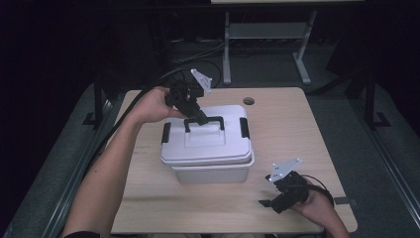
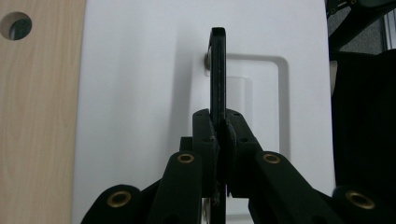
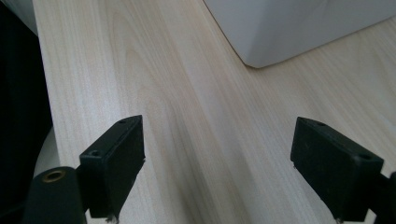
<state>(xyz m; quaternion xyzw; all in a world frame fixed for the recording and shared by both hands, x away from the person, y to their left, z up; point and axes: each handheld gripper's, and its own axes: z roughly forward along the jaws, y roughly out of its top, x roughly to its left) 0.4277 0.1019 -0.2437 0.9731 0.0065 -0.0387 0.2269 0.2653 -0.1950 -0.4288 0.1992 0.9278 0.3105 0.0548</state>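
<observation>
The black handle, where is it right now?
In the high view, the black handle stands up on the white box's lid, mid-table, pinched by the left hand-held gripper.

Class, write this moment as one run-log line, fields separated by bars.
left gripper: shut on black handle | white storage box: lid on, on wooden table | right gripper: jaws open, holding nothing, over the table

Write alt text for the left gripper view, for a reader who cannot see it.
The left gripper is clamped shut on the raised black handle of a white storage box's lid, seen edge-on from above. A strip of light wooden table with a round cable hole runs down the left edge.
</observation>
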